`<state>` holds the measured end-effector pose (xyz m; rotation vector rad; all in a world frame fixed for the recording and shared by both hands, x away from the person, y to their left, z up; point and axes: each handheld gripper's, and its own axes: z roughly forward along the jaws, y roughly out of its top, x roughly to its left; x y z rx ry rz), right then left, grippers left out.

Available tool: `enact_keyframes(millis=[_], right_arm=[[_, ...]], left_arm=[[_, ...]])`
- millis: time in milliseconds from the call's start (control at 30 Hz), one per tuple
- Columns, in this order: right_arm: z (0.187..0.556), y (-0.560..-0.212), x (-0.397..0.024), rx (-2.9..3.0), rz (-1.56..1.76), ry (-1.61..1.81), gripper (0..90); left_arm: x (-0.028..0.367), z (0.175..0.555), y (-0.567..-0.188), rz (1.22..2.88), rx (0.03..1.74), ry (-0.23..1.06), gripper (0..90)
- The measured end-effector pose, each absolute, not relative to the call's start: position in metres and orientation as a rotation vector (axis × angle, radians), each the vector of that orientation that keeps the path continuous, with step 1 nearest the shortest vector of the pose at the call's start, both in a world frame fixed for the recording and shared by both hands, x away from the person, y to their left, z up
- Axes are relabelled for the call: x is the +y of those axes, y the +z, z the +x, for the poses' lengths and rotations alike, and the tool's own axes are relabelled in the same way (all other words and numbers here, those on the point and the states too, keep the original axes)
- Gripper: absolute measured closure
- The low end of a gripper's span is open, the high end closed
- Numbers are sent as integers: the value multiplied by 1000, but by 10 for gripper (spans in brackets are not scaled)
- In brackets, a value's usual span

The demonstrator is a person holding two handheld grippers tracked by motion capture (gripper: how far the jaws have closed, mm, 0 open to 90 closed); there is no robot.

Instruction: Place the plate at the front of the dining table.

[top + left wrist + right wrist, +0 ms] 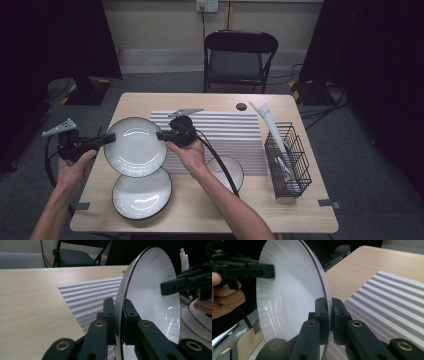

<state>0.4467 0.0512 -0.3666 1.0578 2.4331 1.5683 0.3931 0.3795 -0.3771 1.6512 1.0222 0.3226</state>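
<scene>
our left gripper (106,139) has its fingers (109,315) clamped on the left rim of the plate (135,146), one pad on each face of the rim, as the left gripper view shows close up. the left hand (75,167) holds that gripper out past the left edge of the table (210,210), and its cable loops down beside the wrist.

the plate is lifted off the table and tilted, its white hollow facing up toward the high camera, its dark edge line running round it. it hangs over the table's left part, with its right side over the near left corner of the striped mat (220,132). just below it in the high view a second plate (142,195) lies flat on the wood, partly overlapped by the lifted one.

further right, our right gripper (161,135) pinches the opposite rim, fingers (321,315) pressed together on it from both faces, as the right gripper view shows. the right hand (189,152) reaches in over the mat, and a third dish (227,172) peeks out from under the forearm.

near the right edge stands a black wire basket (289,161) with white utensils (272,127) leaning out of it. beyond the table a folding chair (239,60) faces us.
</scene>
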Motion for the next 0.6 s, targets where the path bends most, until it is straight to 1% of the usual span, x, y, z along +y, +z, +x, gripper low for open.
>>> enact_keyframes(millis=[100,367,600], right_arm=[[446,-361,47,2426,1035,1559,852],[448,-350,26,2394,1019,1550,850],[451,-347,13,2399,1021,1521,848]], left_arm=[[374,394,-373,1651,999,338,843],[353,404,-365,1663,972,324,843],[339,411,-366,1665,964,313,840]])
